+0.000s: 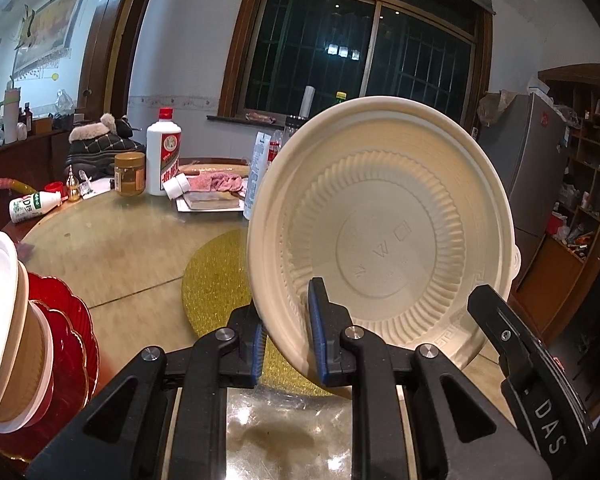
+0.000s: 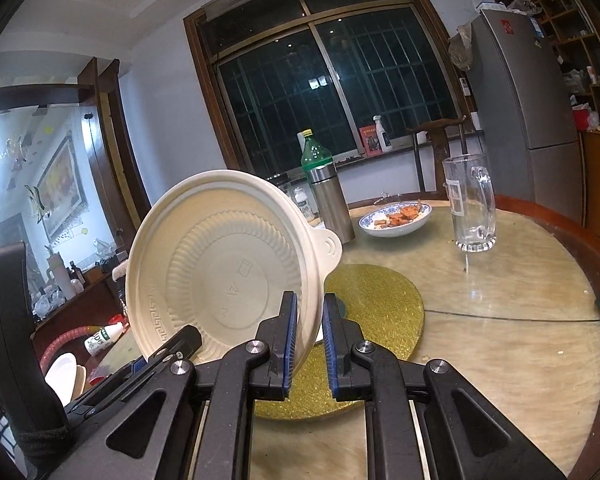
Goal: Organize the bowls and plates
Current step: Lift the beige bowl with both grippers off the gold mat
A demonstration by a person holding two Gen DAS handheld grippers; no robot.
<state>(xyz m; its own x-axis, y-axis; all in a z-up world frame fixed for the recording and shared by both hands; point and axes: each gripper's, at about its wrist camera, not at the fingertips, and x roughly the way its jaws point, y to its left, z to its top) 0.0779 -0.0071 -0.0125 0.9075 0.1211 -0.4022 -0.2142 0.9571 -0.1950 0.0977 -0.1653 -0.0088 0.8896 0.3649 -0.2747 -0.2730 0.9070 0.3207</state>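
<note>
Both claws were on the same piece: the cream plastic bowl (image 1: 384,232) hung tipped up on edge above the table (image 1: 112,248), its ribbed, embossed face turned toward the cameras. The left gripper (image 1: 288,344) was clenched on the rim at the bowl's lower left, blue pads either side of the thin wall. The right gripper (image 2: 309,344) was pinched on the opposite rim, just below the small tab handle (image 2: 330,246). A 2-point hold looked sensible here, since the bowl was wide and light and 1 pinch on a flimsy lip would probably let it swing or flex.

Directly beneath sat the gold glitter mat (image 2: 372,312), the likely landing spot. Off to the left waited a nested stack of white and tan bowls (image 1: 8,320) resting on scalloped red plates (image 1: 72,336), so like seemed to be gathered with like. The food dish (image 2: 396,218), glass mug (image 2: 470,204) and steel flask (image 2: 332,202) stood well apart at the far side, clear of the work.

My read: mid-carry, bowl not yet set down, and lowering it level would be the delicate bit
</note>
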